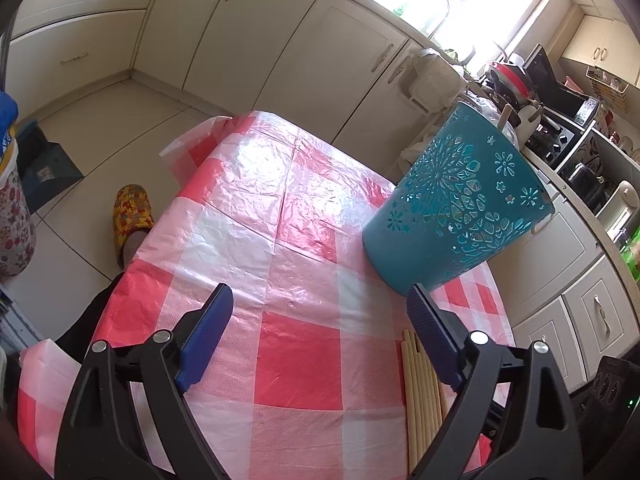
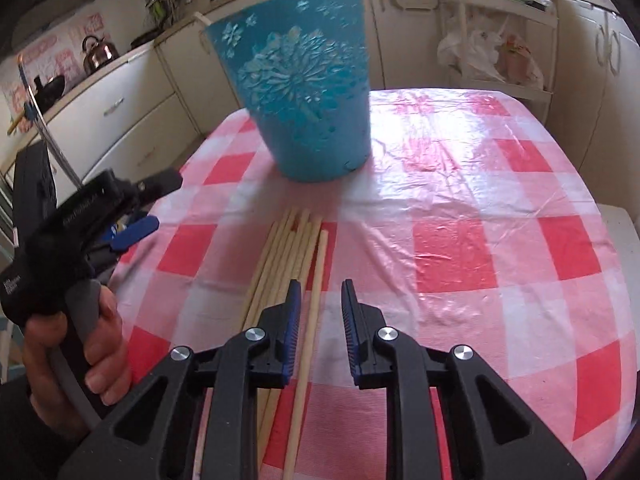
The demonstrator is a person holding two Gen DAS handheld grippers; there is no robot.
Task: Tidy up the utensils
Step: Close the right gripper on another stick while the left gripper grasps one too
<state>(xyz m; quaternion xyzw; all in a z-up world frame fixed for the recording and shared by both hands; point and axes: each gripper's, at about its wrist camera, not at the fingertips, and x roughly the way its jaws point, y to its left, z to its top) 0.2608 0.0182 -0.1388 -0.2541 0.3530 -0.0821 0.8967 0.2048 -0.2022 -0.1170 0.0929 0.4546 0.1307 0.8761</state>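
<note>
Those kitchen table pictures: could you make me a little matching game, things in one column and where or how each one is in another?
Things:
1. teal bucket
2. wooden sticks
3. left gripper
4. right gripper

States:
A. lying flat in a bundle on the tablecloth
B. open wide, nothing between its fingers
C. standing upright beyond the sticks
D. open, one stick passing between its fingers

Pairs: 1-C, 2-A, 3-B, 4-D

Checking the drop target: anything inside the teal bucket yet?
Cannot tell. Both wrist views show only the outer wall of the teal bucket; its opening is not visible. The wooden sticks lie on the checkered tablecloth, in front of it.
</note>
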